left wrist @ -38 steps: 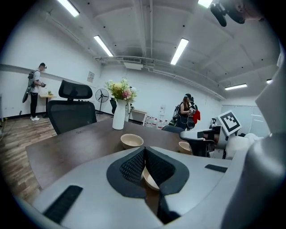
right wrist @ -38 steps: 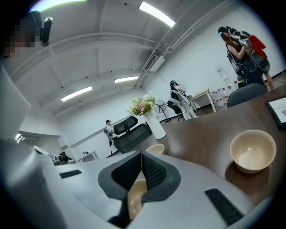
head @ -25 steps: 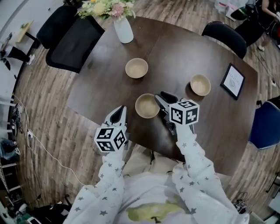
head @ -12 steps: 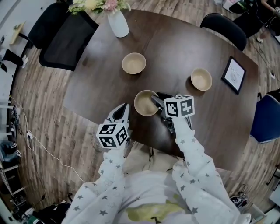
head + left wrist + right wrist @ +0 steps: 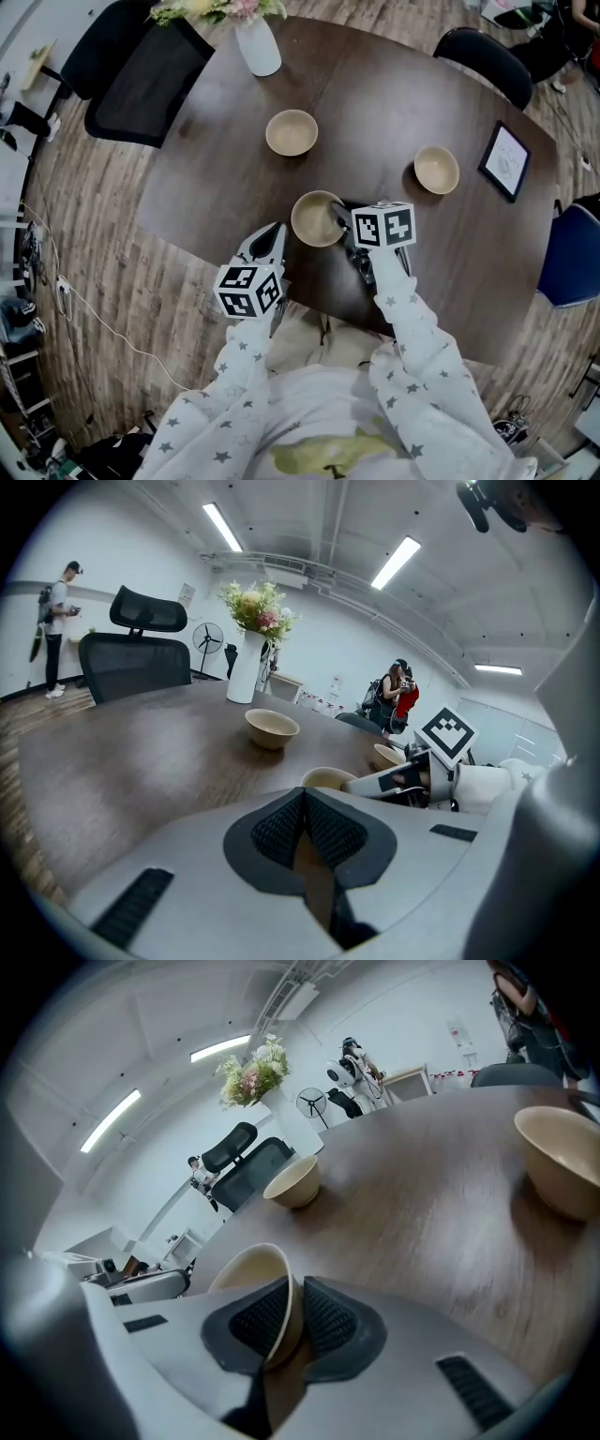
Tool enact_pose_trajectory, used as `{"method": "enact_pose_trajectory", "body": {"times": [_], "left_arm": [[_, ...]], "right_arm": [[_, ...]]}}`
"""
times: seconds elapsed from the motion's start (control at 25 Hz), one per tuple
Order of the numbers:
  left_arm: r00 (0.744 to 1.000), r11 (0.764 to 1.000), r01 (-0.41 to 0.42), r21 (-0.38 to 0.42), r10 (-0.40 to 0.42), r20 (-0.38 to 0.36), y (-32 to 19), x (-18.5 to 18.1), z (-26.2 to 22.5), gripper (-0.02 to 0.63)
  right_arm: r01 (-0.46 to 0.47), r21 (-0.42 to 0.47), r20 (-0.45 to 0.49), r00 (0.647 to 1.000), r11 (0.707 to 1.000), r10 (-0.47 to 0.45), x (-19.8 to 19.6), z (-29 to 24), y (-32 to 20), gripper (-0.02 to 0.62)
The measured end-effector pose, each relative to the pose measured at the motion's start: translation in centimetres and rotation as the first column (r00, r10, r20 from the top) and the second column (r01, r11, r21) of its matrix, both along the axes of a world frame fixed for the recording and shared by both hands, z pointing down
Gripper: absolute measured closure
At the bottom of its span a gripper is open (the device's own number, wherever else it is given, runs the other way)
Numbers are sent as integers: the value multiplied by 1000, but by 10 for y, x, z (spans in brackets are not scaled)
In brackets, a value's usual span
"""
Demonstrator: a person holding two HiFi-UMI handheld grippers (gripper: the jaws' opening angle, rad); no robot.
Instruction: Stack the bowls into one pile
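Well, nothing is piling up yet: the far bowl [image 5: 292, 132], the right-hand bowl [image 5: 437, 169] and the nearest bowl [image 5: 314, 217] are sitting apart on the counter [image 5: 394, 103]. My right fingers [image 5: 253, 1321], having just been closing, are pinching the nearest bowl's rim; my left fingers [image 5: 277, 832] are hanging pressed together, empty.

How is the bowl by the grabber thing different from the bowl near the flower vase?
The near bowl has the right gripper pinching its rim, one pad inside and one outside; its jaws have just been closing. The far bowl is touched by nothing. The near bowl sits close to the near edge of the table; the far bowl sits farther in, toward the vase. Both are tan, upright and empty.
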State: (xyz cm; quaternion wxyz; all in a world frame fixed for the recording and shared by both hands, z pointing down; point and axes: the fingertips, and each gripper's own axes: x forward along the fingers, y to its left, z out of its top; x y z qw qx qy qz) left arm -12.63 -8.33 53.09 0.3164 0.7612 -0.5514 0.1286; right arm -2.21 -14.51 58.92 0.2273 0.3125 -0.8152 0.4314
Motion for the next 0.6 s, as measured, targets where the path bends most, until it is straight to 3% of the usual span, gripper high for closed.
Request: {"method": "enact_pose_trajectory", "body": {"times": [0.6], "left_arm": [[1000,997,17,70,-16,-13,-19,-10,-22,580]], "right_arm": [[-101,28,99,990,994,98,4,-36,-16,557]]}}
